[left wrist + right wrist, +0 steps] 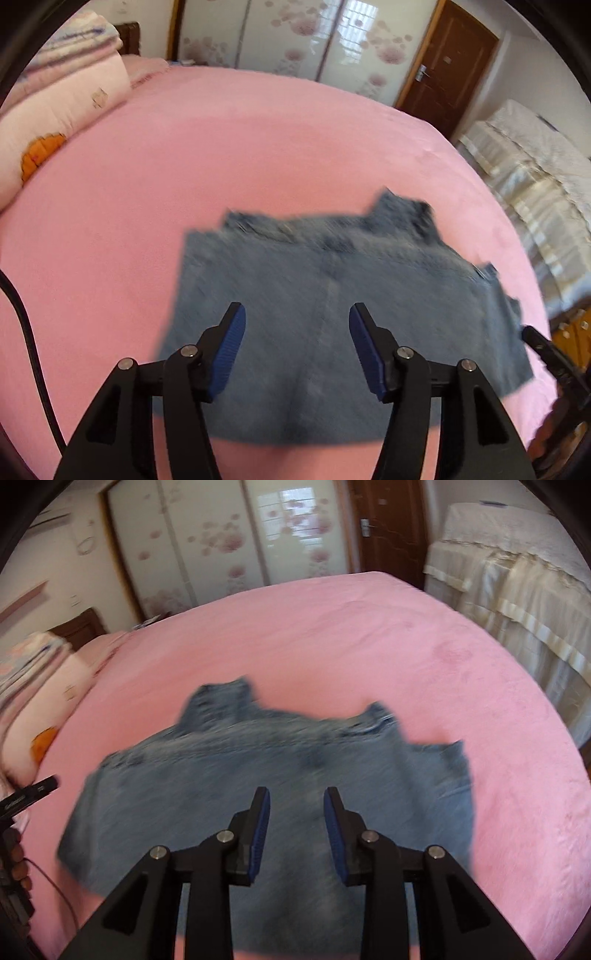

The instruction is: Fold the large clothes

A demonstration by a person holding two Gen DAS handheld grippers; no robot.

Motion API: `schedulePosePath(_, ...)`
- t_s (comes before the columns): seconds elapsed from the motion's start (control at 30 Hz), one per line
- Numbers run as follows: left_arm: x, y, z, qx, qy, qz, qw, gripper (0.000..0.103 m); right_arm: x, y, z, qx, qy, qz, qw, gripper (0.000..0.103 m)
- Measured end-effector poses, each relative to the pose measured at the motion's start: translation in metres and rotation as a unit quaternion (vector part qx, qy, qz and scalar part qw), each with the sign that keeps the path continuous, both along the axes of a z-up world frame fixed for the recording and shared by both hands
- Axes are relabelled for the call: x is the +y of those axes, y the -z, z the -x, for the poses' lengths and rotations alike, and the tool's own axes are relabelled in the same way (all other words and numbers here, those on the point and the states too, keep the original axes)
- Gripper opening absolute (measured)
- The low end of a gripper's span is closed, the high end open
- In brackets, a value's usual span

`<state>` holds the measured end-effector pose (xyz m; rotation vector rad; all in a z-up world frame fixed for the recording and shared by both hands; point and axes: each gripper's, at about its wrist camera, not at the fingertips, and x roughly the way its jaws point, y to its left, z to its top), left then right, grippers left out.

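Pink bed, floral sliding wardrobe, brown door; perhaps a cream-draped cabinet.

- We see a bed with a pink sheet filling the middle of both views.
- At the upper left we find a stack of folded quilts, pale pink, one with an orange patch.
- Along the top we see a sliding wardrobe with pink flower print.
- Right of it we see a brown wooden door.
- At the right edge we note furniture under a cream cover.
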<state>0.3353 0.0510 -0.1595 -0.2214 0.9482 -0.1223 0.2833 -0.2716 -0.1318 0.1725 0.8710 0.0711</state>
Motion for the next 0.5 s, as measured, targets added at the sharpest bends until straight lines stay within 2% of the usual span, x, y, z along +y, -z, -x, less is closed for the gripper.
schedulePosePath(0.07,-0.023,0.016,0.020,0.011,0.009,0.002,0.9999,0.057,0.028,0.003,0.017,-0.002,-0.031,-0.018,0.999,0.030)
schedulePosePath(0.13,-0.038,0.030,0.031,0.011,0.006,-0.012,0.9999,0.057,0.057,0.014,0.030,-0.002,-0.053,-0.026,0.998,0.030)
schedulePosePath(0.27,-0.041,0.070,0.044,0.015,-0.040,-0.075,0.9963,0.057,0.078,0.053,0.037,0.027,-0.052,-0.002,0.998,0.030)
schedulePosePath(0.33,-0.020,0.079,0.044,0.014,-0.062,-0.087,0.9942,0.057,0.066,0.068,0.037,0.039,-0.034,0.019,0.999,0.030)
schedulePosePath(0.43,0.023,0.085,0.048,0.015,-0.109,-0.091,0.9898,0.059,0.020,0.076,0.039,0.034,0.018,0.046,0.998,0.030)
schedulePosePath(0.47,0.039,0.087,0.050,0.016,-0.116,-0.087,0.9894,0.056,-0.001,0.078,0.041,0.033,0.043,0.057,0.997,0.030)
schedulePosePath(0.5,0.052,0.088,0.051,0.016,-0.112,-0.065,0.9915,0.050,-0.020,0.079,0.042,0.034,0.065,0.066,0.995,0.030)
